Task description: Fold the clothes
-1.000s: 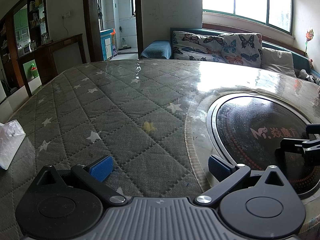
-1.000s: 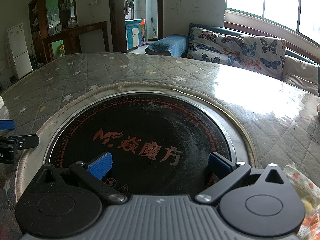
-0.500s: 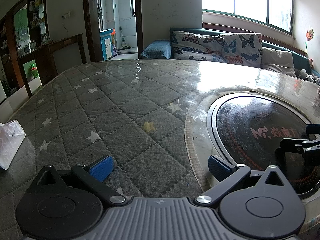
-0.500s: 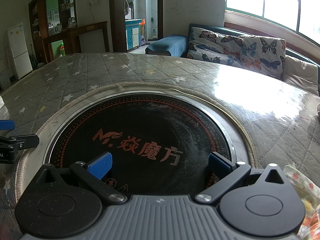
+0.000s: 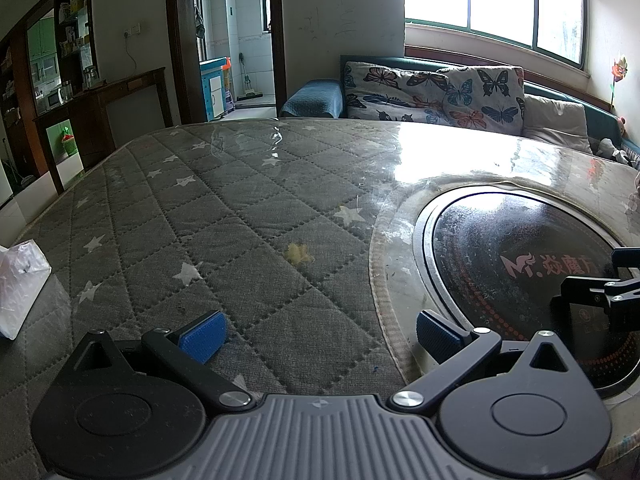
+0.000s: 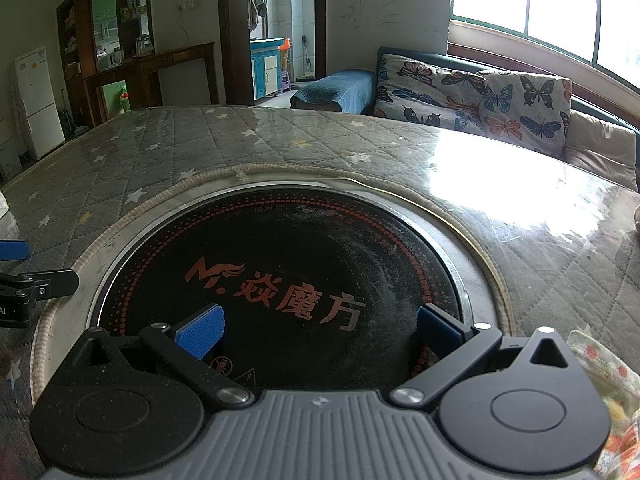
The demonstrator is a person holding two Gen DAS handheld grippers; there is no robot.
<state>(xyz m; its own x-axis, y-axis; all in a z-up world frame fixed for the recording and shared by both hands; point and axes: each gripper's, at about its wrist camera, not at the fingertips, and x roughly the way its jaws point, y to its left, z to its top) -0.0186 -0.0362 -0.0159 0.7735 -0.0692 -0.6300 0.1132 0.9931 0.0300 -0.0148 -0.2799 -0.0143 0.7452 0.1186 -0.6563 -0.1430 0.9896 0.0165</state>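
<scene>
The left gripper (image 5: 318, 330), its blue-padded fingers (image 5: 202, 336) spread wide and holding nothing, hangs low over the quilted grey table cover (image 5: 240, 216), at the seam where the fabric meets the round black cooktop (image 5: 520, 264) set into the table. The right gripper (image 6: 318, 330), likewise parted and empty, hovers directly above that cooktop, its pads (image 6: 200, 334) framing the orange logo on the glass.

Both tools appear parked side by side at the table's near edge, jaws ready, in what looks like a pause before any cloth is taken up. The only garment in sight is a floral-print piece of clothing (image 6: 600, 392) lying at the lower right edge of the right wrist view, just beside the right gripper's housing and outside its reach between the fingers; how much of it there is cannot be told.

A white plastic bag (image 5: 20, 284) sits at the far left of the cover, well apart from both tools. A glossy clear sheet over the table throws back hard glare from the window (image 6: 540, 4). Beyond stand a sofa with butterfly cushions (image 5: 436, 92), a dark wooden cabinet (image 5: 100, 116) and a white refrigerator (image 6: 38, 104). Nothing lies between the right gripper and the garment, though the tool likely needs to swing right to face it.
</scene>
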